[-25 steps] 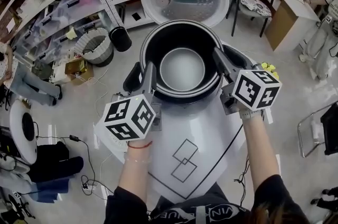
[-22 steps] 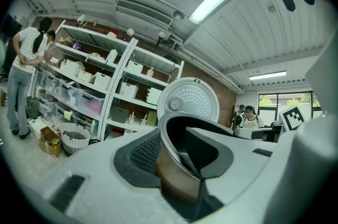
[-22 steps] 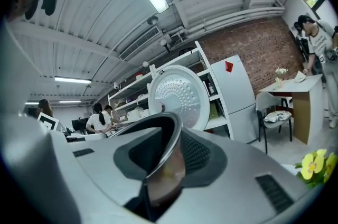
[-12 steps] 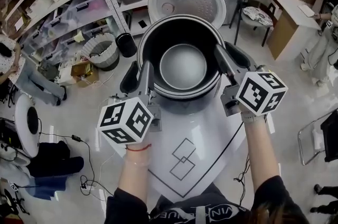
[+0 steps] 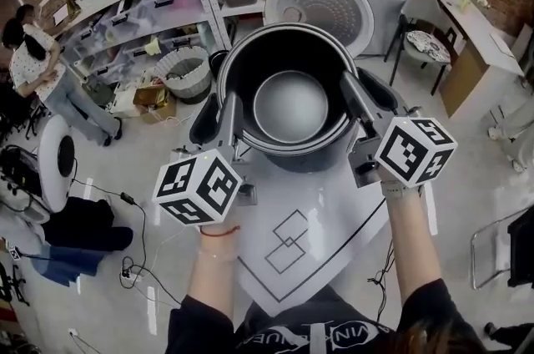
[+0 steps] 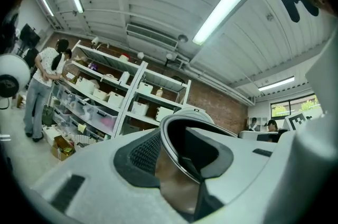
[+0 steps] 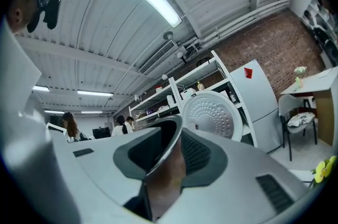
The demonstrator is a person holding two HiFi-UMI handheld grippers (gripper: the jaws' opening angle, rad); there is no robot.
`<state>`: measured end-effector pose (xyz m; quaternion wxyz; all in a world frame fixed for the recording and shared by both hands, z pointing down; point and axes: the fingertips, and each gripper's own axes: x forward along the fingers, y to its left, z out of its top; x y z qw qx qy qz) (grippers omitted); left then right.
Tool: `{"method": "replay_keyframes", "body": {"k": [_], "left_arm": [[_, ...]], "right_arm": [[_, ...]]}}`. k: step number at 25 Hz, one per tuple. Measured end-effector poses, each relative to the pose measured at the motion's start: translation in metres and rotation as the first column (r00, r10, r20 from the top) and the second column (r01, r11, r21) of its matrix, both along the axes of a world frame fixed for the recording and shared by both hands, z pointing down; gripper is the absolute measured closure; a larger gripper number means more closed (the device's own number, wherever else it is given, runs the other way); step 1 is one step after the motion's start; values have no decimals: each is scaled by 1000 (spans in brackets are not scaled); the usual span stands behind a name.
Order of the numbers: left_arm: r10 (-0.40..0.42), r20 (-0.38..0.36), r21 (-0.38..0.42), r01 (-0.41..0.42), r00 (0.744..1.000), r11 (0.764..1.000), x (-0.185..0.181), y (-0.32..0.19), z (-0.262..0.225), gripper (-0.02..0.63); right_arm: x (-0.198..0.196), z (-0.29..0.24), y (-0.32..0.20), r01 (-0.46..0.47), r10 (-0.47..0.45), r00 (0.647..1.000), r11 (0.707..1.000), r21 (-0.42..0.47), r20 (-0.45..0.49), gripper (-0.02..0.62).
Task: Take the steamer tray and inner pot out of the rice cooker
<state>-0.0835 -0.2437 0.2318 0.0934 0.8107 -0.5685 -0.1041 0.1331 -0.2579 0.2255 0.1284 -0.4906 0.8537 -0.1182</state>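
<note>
A: Where are the left tongs [image 5: 231, 117]?
B: Clamped on the left rim of the inner pot [image 5: 250, 68], left forearm [image 5: 210, 260] stretched forward.
A: And the right tongs [image 5: 351, 96]?
B: Clamped on its right rim, right forearm [image 5: 410, 240] likewise, both pointing level.

Inner pot [image 5: 289, 103], its rim in left tool [image 5: 231, 108] and right tool [image 5: 351, 92]

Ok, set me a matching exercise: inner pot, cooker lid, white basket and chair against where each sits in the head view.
1 inner pot
2 cooker lid
3 white basket
4 chair

a on the floor by the shelves
b beside the desk, upper right
c gripped at its rim by left tool and right tool
d open, behind the pot

Pairs: 1-c, 2-d, 3-a, 4-b
</note>
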Motion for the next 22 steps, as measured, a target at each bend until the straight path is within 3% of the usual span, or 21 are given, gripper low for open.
{"method": "replay_keyframes", "body": {"k": [12,22], "left_arm": [[-140,-11,-11,140,990,990,-59,67,-1,476],[-183,-28,-71,181,983,981,-104,126,27,476]], "right_arm": [[-62,-7,40,141,-142,990,990,22,7,482],[-107,19,97,171,-170,985,985,-32,38,482]]}}
